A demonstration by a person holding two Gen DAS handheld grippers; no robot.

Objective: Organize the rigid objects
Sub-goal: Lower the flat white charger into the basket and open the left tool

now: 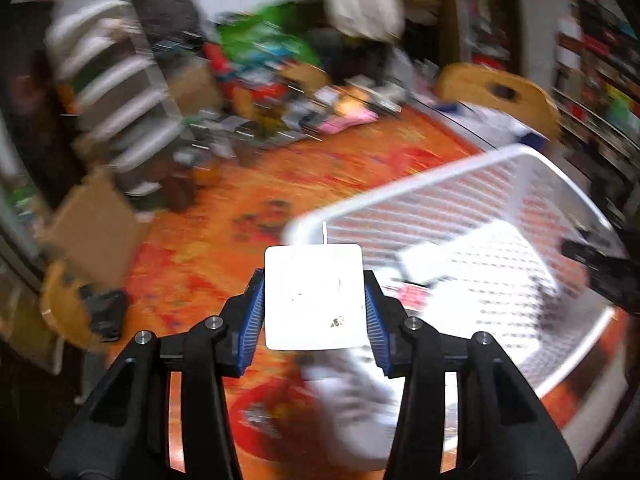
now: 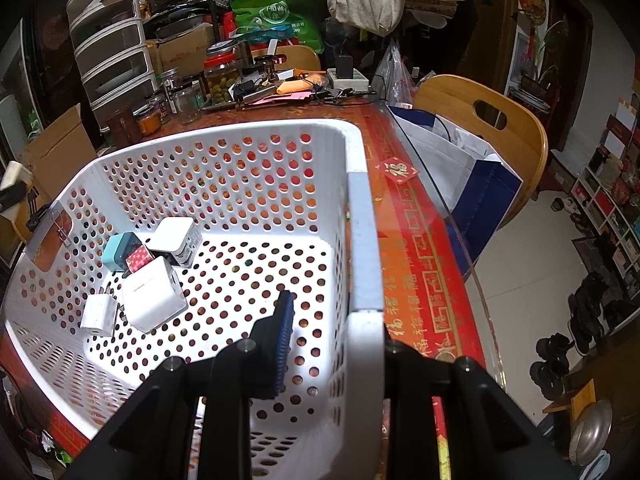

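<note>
My left gripper [image 1: 314,300] is shut on a white square charger block [image 1: 316,296] and holds it above the orange tablecloth, just left of the white perforated basket [image 1: 400,188]. The left view is motion-blurred. My right gripper [image 2: 332,340] straddles the basket's right wall [image 2: 362,240]: its left finger [image 2: 282,336] is inside the basket, and the right finger is hidden outside the wall. In the basket lie two white chargers [image 2: 152,300] [image 2: 176,238], a smaller white one [image 2: 98,314] and a teal and pink block [image 2: 124,254].
Jars [image 2: 218,76], boxes, a power strip [image 2: 348,78] and stacked drawers [image 2: 112,48] crowd the table's far side. A wooden chair [image 2: 488,120] with a blue-white bag [image 2: 460,168] stands right of the table. A white cloth-like thing [image 1: 352,396] lies below my left gripper.
</note>
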